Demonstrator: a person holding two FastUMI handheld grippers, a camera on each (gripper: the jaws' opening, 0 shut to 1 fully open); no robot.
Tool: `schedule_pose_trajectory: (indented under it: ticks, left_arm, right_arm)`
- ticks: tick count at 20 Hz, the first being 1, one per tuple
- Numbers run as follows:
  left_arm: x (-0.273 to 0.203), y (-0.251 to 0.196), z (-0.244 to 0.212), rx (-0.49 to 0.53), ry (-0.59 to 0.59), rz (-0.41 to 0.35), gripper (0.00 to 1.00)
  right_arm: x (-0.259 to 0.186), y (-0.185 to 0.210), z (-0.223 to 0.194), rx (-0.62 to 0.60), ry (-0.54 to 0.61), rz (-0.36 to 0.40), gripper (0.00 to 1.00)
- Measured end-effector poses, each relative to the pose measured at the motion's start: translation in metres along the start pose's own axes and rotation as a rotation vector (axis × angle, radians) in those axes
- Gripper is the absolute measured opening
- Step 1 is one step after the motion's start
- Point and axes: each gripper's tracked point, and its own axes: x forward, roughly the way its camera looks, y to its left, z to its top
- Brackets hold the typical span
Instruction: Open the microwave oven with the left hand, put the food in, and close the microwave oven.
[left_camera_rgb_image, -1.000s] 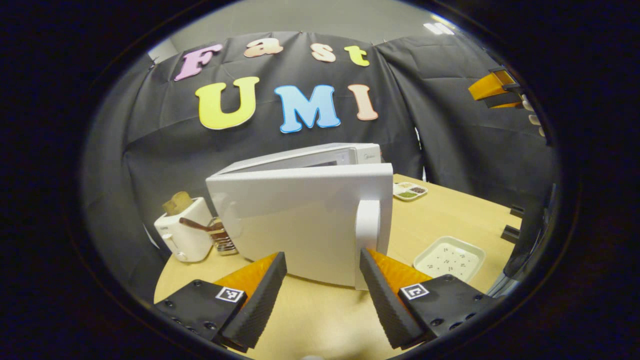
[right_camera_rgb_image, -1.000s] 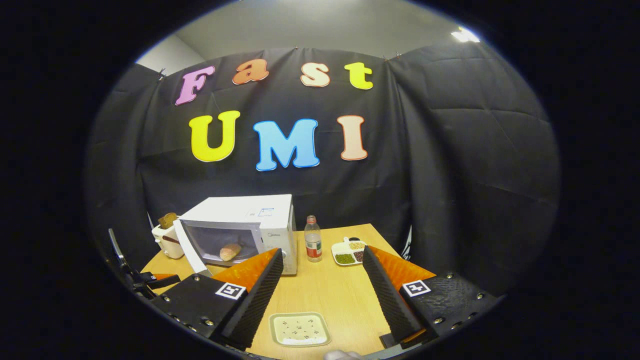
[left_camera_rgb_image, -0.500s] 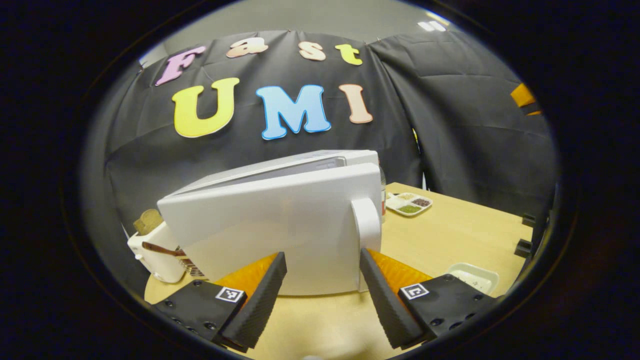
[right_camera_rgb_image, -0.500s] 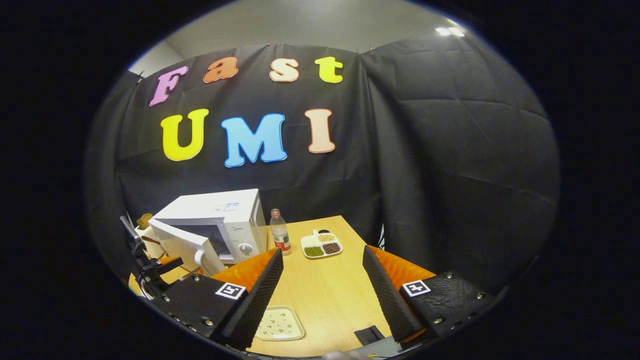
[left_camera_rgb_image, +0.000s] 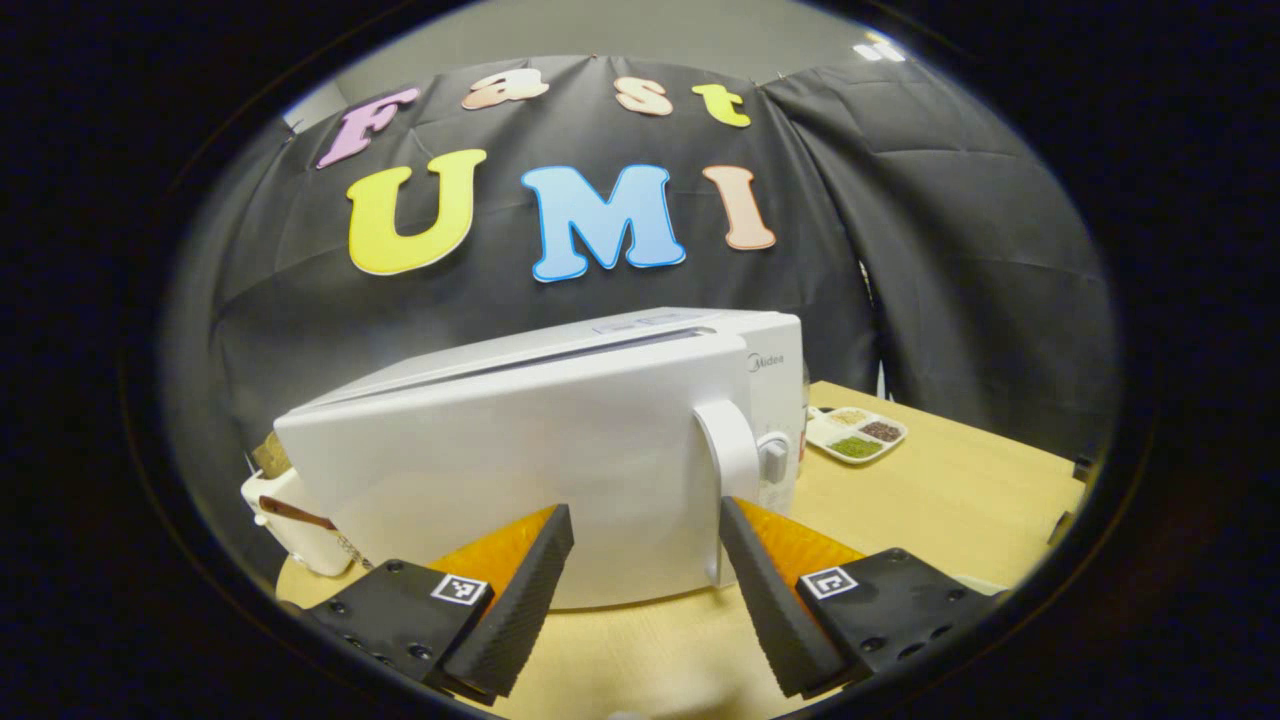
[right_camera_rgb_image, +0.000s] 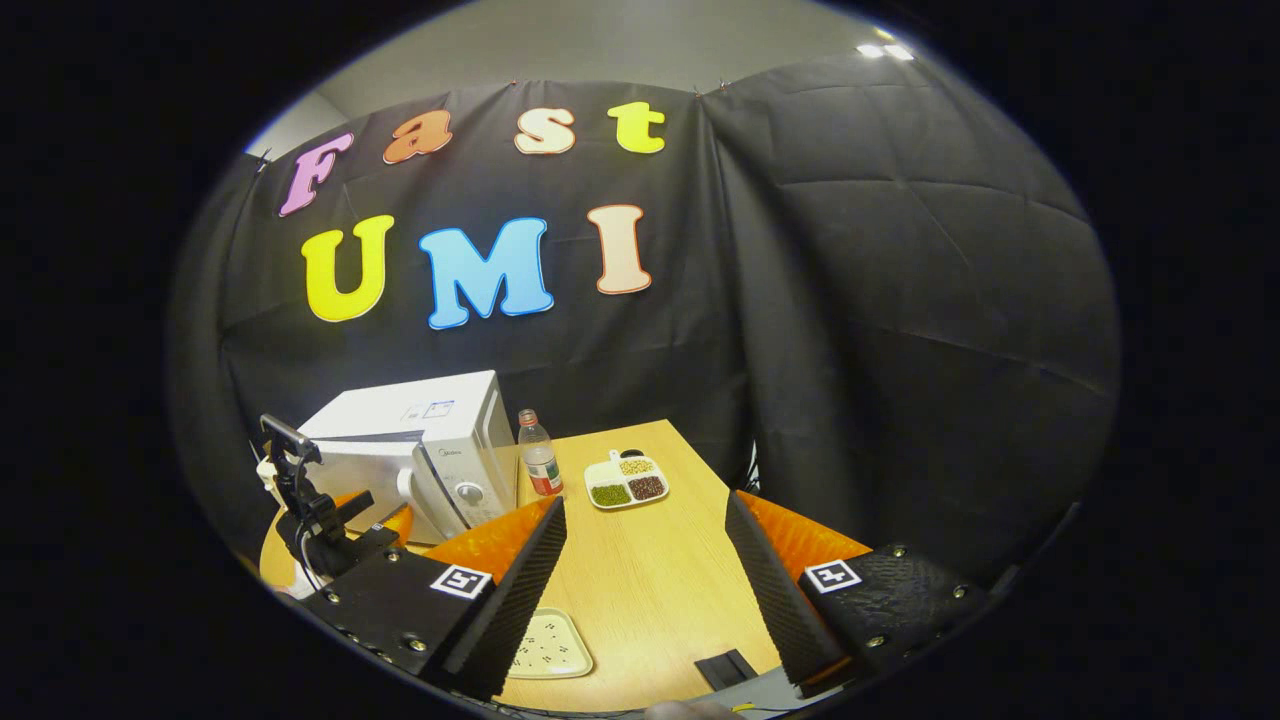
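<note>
microwave oven (left_camera_rgb_image: 560, 440) on wooden table (right_camera_rgb_image: 650, 570) | black cloth wall (right_camera_rgb_image: 900, 300) behind

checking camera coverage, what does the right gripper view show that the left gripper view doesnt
Seen in the right gripper view and not in the left: a bottle beside the microwave, a speckled plate on the near table, and the left gripper at the door. Seen in the left gripper view alone: the door handle close up between its open fingers, and a toaster at the microwave's left. Both share the microwave, its door nearly shut, the divided dish and the table.
</note>
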Motion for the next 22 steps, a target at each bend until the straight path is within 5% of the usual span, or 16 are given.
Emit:
schedule_pose_trajectory:
  ticks: [6,9,22]
  left_arm:
    - [0.017,-0.006,-0.003,-0.097,0.02,0.015,0.94]
    - [0.016,-0.005,0.0,-0.093,0.016,0.029,1.0]
    - [0.015,-0.014,0.002,-0.078,0.061,0.081,0.95]
  right_arm:
    - [0.004,-0.013,-0.005,0.008,0.018,-0.007,0.98]
    - [0.007,-0.017,-0.002,0.015,0.021,-0.007,0.98]
    - [0.015,0.001,0.001,-0.012,0.025,0.096,0.98]
